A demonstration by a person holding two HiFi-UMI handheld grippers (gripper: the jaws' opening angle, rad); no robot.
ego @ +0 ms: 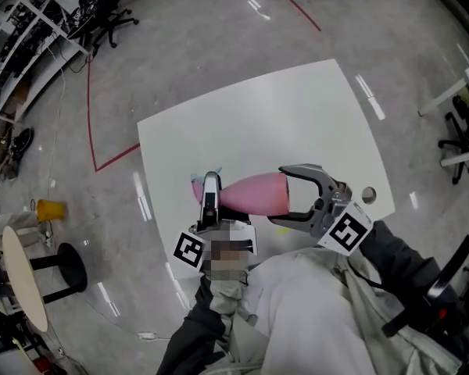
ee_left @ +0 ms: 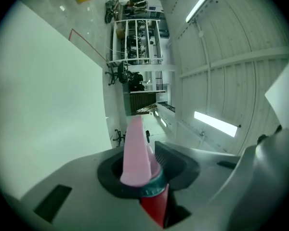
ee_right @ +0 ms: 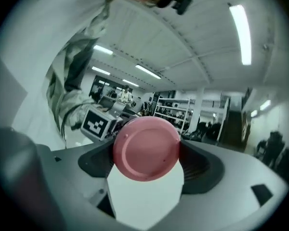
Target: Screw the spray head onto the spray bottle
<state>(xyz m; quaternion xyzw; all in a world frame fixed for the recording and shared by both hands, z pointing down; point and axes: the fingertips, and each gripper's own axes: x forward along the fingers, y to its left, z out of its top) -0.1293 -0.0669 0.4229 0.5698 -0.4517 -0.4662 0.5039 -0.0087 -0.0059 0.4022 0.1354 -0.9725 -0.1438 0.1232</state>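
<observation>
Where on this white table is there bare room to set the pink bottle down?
The far half of the table, from the bottle out to the far edges, is bare. So is the strip left of the left gripper. The near edge is crowded: there the left gripper holds the spray head and the right gripper the bottle.

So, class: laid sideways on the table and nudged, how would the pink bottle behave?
It probably rolls in a curve, since the pink bottle is round-based and tapers. It is likely stiff: the right claw leaves no visible dent. It looks smooth, so perhaps slippery.
</observation>
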